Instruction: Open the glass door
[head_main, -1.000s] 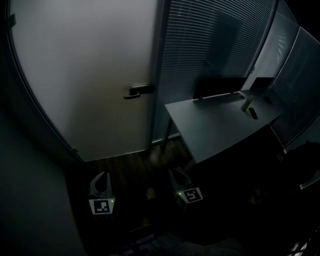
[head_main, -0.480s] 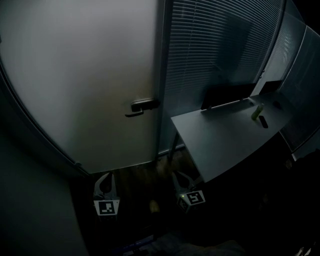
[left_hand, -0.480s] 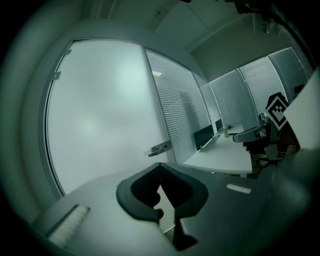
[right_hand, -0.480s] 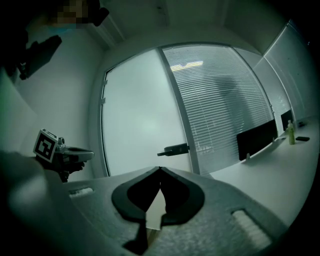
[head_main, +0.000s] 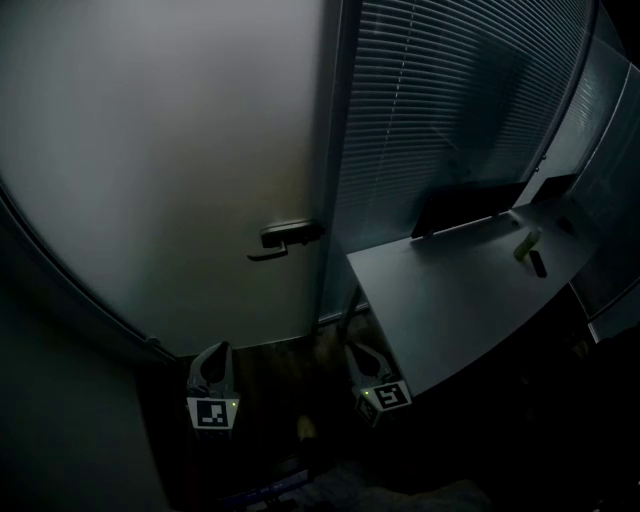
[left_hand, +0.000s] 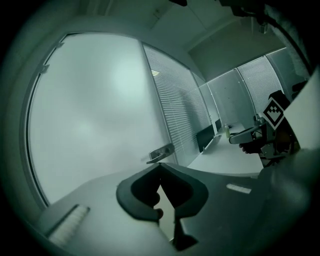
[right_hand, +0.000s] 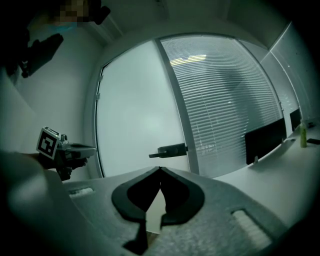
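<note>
The frosted glass door (head_main: 170, 150) fills the left and middle of the head view, and it stands closed. Its dark lever handle (head_main: 285, 238) sits at the door's right edge, beside the frame. Low in front of the door, my left gripper (head_main: 214, 350) is shut and holds nothing. My right gripper (head_main: 353, 350) is also shut and empty, below and right of the handle. The left gripper view has the handle (left_hand: 161, 152) just above the closed jaw tips of the left gripper (left_hand: 160, 165), still at a distance. The right gripper view shows the same handle (right_hand: 170, 149) above the right gripper (right_hand: 160, 169).
A grey desk (head_main: 450, 290) juts in at the right, close to my right gripper. On it are a dark monitor (head_main: 465, 208), a green bottle (head_main: 525, 243) and a small dark object (head_main: 538, 263). Slatted blinds (head_main: 450, 100) cover the glass wall right of the door. A wall bounds the left.
Both grippers have moved forward toward the door, still shut. The door and its handle now look larger and nearer, and the desk has shifted right and down in the head view.
</note>
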